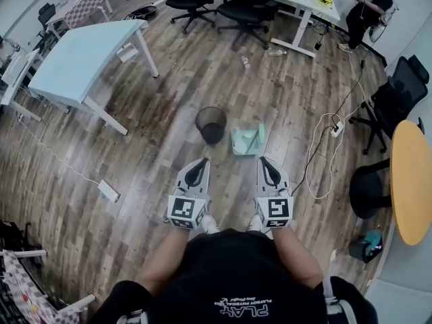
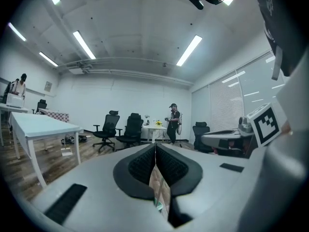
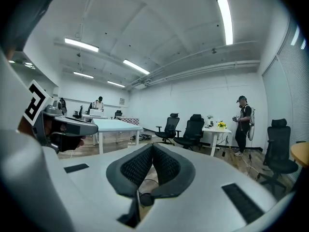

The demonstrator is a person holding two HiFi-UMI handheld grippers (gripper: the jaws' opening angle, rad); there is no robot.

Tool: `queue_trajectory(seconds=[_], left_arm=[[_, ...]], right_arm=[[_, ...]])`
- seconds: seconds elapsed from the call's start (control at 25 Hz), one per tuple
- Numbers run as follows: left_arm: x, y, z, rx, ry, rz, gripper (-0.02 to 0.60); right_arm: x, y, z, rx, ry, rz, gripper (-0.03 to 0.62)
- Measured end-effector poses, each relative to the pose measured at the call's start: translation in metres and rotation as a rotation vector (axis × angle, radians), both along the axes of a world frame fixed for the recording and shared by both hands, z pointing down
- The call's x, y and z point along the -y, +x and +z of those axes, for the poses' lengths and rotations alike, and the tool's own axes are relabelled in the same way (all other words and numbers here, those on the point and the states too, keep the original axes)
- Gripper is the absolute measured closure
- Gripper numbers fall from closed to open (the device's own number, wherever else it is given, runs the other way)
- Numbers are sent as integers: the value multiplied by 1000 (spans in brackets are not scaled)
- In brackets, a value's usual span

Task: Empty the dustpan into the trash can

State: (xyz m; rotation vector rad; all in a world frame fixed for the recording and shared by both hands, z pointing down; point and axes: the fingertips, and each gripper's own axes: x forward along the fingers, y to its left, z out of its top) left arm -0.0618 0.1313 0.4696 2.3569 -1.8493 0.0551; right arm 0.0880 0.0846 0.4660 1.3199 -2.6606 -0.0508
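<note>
Head view has you standing over a wood floor with both tools held out in front, side by side and apart. Your left gripper [image 1: 201,162] has its jaws pressed together with nothing between them; in the left gripper view the ribbed black pads [image 2: 144,164] meet at the tip, and only a sliver of floor shows through the gap lower down. Your right gripper [image 1: 264,160] is likewise closed and empty, its pads [image 3: 165,164] meeting at the front in the right gripper view.

The pale green dustpan [image 1: 247,140] lies on the floor just ahead of your right gripper's tip, a little toward your left one, and neither tool touches it. The black mesh trash can [image 1: 211,124] stands upright ahead of your left gripper, a little toward the right one, close beside the dustpan but apart from it.

A white cable [image 1: 322,155] loops over the floor out past your right gripper. Farther ahead, beyond your left gripper, stands a light blue table [image 1: 86,54].
</note>
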Motion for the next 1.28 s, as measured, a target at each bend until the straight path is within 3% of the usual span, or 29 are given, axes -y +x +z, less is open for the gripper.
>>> queue_trajectory(seconds=[0.36, 0.6, 0.76, 1.28], left_arm=[[-2, -43, 0, -46, 21, 41, 558], [1, -39, 13, -65, 4, 68, 558], [10, -43, 21, -60, -14, 68, 558], [130, -33, 10, -30, -19, 90, 558]], right_arm=[[1, -31, 5, -9, -17, 92, 569], [2, -44, 17, 71, -79, 10, 569], [12, -49, 23, 83, -91, 14, 569], [115, -57, 19, 51, -72, -22, 569]])
